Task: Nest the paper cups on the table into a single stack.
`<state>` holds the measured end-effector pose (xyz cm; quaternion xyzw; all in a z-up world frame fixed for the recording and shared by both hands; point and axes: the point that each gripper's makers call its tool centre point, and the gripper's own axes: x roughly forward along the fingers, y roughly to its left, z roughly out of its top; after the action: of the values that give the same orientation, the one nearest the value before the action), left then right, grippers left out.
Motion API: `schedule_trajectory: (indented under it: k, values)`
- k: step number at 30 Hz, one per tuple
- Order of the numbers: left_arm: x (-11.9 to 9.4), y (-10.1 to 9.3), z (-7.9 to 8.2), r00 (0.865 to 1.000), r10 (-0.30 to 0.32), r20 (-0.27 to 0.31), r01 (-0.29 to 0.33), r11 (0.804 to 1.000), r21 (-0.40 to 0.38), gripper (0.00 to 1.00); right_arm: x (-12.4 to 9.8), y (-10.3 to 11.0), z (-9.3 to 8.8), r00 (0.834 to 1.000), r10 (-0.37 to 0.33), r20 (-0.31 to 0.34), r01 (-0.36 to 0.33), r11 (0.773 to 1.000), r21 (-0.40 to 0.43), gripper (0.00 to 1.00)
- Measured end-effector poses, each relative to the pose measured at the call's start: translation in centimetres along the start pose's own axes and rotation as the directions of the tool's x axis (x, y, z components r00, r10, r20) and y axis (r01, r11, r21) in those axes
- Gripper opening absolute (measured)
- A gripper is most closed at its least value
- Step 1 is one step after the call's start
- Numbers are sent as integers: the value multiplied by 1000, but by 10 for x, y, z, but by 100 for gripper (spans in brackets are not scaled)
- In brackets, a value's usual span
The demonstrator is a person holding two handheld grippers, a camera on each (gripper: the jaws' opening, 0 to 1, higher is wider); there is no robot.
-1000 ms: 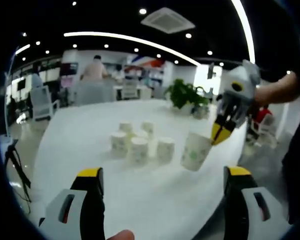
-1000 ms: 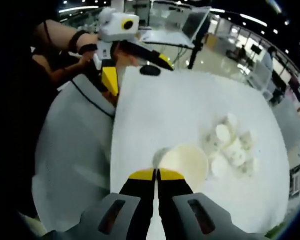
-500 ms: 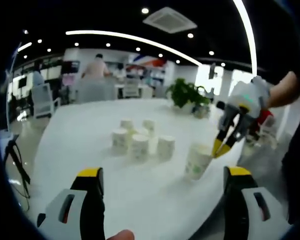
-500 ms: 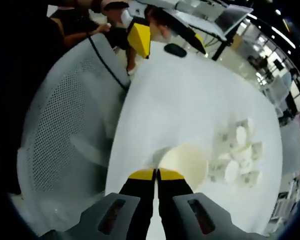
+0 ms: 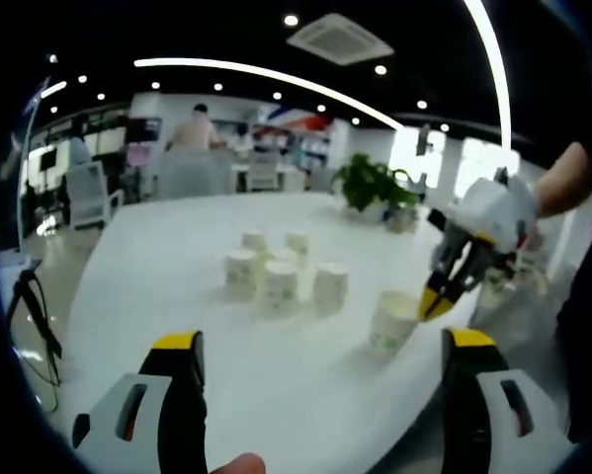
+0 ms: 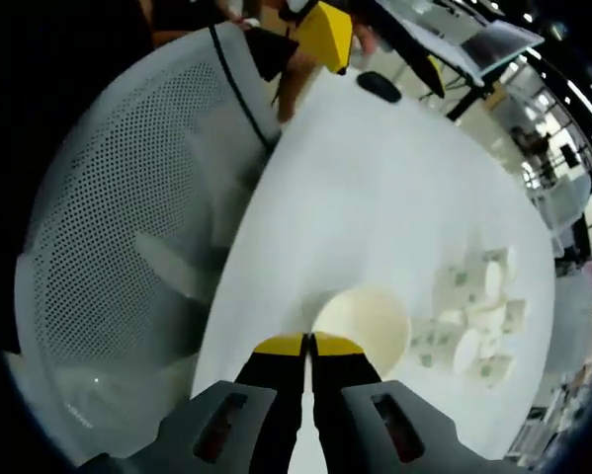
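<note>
My right tool (image 6: pixel 309 346) is clamped on the rim of a cup (image 6: pixel 360 321) standing upright at the surface (image 5: pixel 177 286) edge, apart from the cluster (image 5: pixel 276 276). My left tool (image 5: pixel 320 346) gapes wide, holding nothing. I should let go gently so the cup stays upright.

We see a wide white round table (image 5: pixel 137 296) in an open office under a black ceiling with a long curved light strip (image 5: pixel 266 74), small round spotlights and a square air-conditioning vent (image 5: pixel 339 39). Beyond the table's far edge stand a leafy green potted plant (image 5: pixel 367 184), white desks and a white chair (image 5: pixel 88 193), with bright windows (image 5: pixel 478 163) beside the plant. Just beside the table's near edge sits a white perforated mesh chair (image 6: pixel 108 217).
</note>
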<state>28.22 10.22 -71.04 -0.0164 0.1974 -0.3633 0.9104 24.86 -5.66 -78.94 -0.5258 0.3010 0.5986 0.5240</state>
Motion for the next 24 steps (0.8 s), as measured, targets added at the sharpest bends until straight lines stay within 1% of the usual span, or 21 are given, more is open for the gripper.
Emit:
schedule_trajectory:
  k: [12, 17, 22, 24]
  values:
    - [1, 1, -2, 1000, -1, 0, 1, 1000, -5, 100, 9, -2, -4, 1000, -2, -9, 2, 1000, -13, 0]
    - [1, 1, -5, 1000, -1, -3, 1, 1000, -10, 100, 9, -5, -3, 1000, -16, 0, 16, 1000, -27, 0]
    - [1, 3, -5, 1000, 2, 1, -2, 1000, -19, 100, 11, -3, -5, 1000, -10, 0, 10, 1000, -24, 0]
    - [1, 4, -5, 1000, 6, 2, -6, 1000, -21, 100, 10, -4, -5, 1000, -14, 3, 14, 1000, -23, 3]
